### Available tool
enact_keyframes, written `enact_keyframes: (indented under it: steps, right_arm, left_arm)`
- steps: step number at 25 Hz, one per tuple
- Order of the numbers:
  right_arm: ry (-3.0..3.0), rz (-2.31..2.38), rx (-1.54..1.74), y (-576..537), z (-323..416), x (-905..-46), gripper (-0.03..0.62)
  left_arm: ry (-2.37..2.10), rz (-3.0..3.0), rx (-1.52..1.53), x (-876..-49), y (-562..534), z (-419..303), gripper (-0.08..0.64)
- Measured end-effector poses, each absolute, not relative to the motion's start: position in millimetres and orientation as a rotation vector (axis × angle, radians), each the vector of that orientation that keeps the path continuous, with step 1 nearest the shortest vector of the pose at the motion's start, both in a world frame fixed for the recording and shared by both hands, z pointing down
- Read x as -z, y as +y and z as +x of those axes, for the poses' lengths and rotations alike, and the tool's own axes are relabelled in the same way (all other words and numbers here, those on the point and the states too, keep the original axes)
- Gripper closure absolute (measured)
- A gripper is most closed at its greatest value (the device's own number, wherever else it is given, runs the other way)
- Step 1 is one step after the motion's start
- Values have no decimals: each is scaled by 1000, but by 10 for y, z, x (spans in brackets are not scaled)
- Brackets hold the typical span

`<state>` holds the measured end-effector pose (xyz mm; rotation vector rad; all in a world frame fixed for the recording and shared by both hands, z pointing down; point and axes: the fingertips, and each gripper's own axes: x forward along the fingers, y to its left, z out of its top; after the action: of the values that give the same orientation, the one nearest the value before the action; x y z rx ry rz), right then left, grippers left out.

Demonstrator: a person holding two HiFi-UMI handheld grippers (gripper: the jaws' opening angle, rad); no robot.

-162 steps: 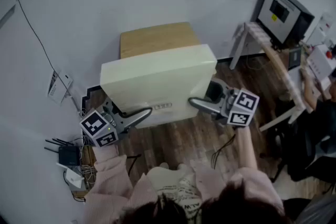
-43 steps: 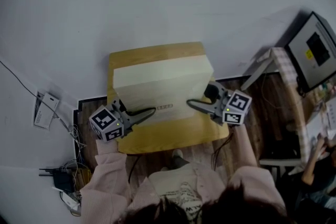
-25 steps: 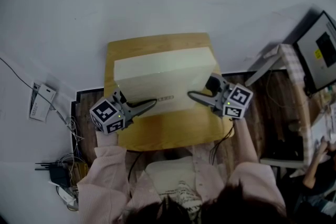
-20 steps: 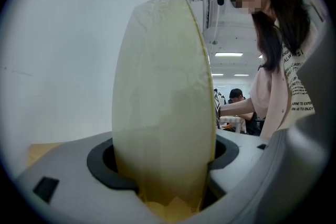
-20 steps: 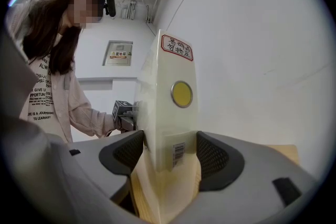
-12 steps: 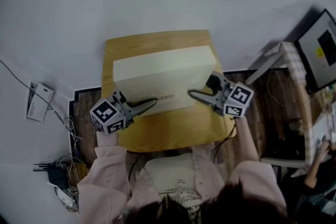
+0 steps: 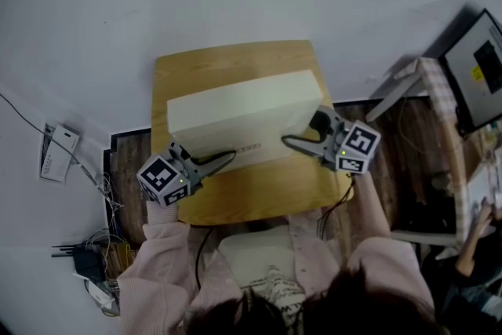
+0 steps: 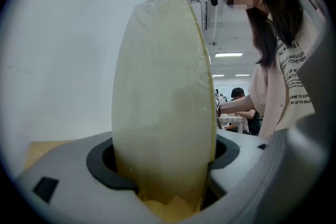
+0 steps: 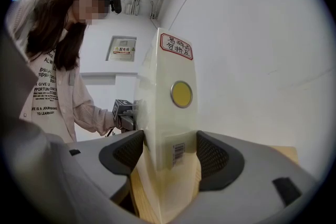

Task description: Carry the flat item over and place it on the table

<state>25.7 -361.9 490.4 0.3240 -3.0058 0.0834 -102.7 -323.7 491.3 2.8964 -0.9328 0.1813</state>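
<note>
A flat cream box (image 7: 243,114) lies level over the small wooden table (image 7: 259,196), covering its far half; whether it rests on the wood I cannot tell. My left gripper (image 7: 223,159) is at the box's near left edge, my right gripper (image 7: 294,143) at its right end. In the left gripper view the box (image 8: 163,86) fills the gap of the left gripper (image 8: 163,165), both pads against it. In the right gripper view the box (image 9: 168,113) stands between the pads of the right gripper (image 9: 168,160). It carries a red-bordered label (image 9: 176,46) and a round yellow sticker (image 9: 181,93).
The table stands against a white wall. A side table with a checked cloth (image 7: 439,98) and a monitor (image 7: 478,67) are at the right. Cables and a small black device (image 7: 86,263) lie on the floor at the left. Another person (image 8: 239,107) sits far behind.
The box, earlier held over the floor short of the table, now lies over the table top. In the last second the left gripper shifted slightly towards me; the right hardly moved.
</note>
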Motion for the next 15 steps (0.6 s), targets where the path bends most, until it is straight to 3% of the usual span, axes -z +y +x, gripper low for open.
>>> enact_keyframes:
  steps: [15]
  right_arm:
    - [-2951,326,-58,-3452,306,-4908,281]
  left_arm:
    - [-939,2924,-243,-4947,-3067,-970,170]
